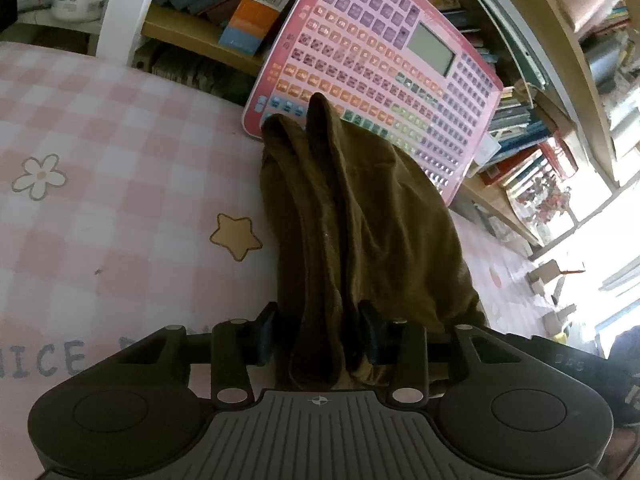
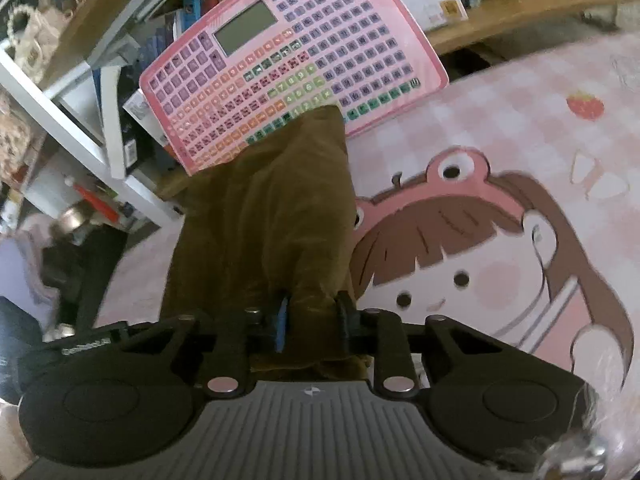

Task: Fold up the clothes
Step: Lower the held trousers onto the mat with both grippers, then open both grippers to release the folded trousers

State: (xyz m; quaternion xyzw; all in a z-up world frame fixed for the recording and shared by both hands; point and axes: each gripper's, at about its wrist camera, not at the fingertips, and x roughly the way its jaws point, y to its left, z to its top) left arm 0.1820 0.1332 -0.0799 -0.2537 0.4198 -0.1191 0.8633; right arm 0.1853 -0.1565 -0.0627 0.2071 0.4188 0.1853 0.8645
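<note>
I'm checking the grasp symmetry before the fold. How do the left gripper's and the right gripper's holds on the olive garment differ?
The left gripper pinches a thick bunch of the olive garment with deep lengthwise folds; the right gripper holds a smoother, flatter part. Beside the left gripper the pink checked sheet shows a star and a flower; beside the right gripper it shows a cartoon girl. Both are shut on the cloth, which reaches toward the pink button board.

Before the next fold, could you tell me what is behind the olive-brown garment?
The pink button-grid toy board rises behind the olive-brown garment, leaning against bookshelves; its lower edge is covered.
</note>
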